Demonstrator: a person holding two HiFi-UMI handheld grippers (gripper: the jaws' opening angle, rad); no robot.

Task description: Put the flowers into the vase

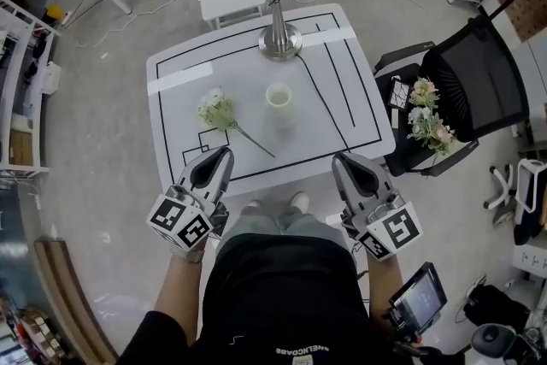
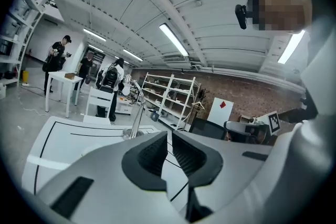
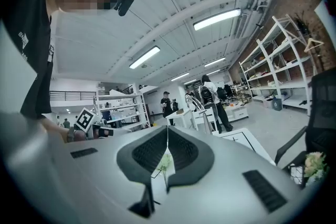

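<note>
White surface (image 1: 248, 73) with black tape lines in the head view, a silver lamp (image 1: 279, 38) at its far edge. Near the middle, a pale vase (image 1: 279, 96), upright. Just left of it and not touching, the flowers (image 1: 215, 108), lying flat with the stem slanting toward the near edge. At that near edge, left gripper (image 1: 222, 154) and right gripper (image 1: 340, 160), well apart, both pointing across the surface and clear of flowers and vase. Off to the right, a black chair (image 1: 487, 73) carrying a second bunch (image 1: 427, 122). In the left gripper view, fingers closed tip to tip with nothing between them, the lamp rising beyond. In the right gripper view, fingers likewise closed and empty, with the flowers on the surface glimpsed through the hollow behind the tips and the second bunch at lower right.
</note>
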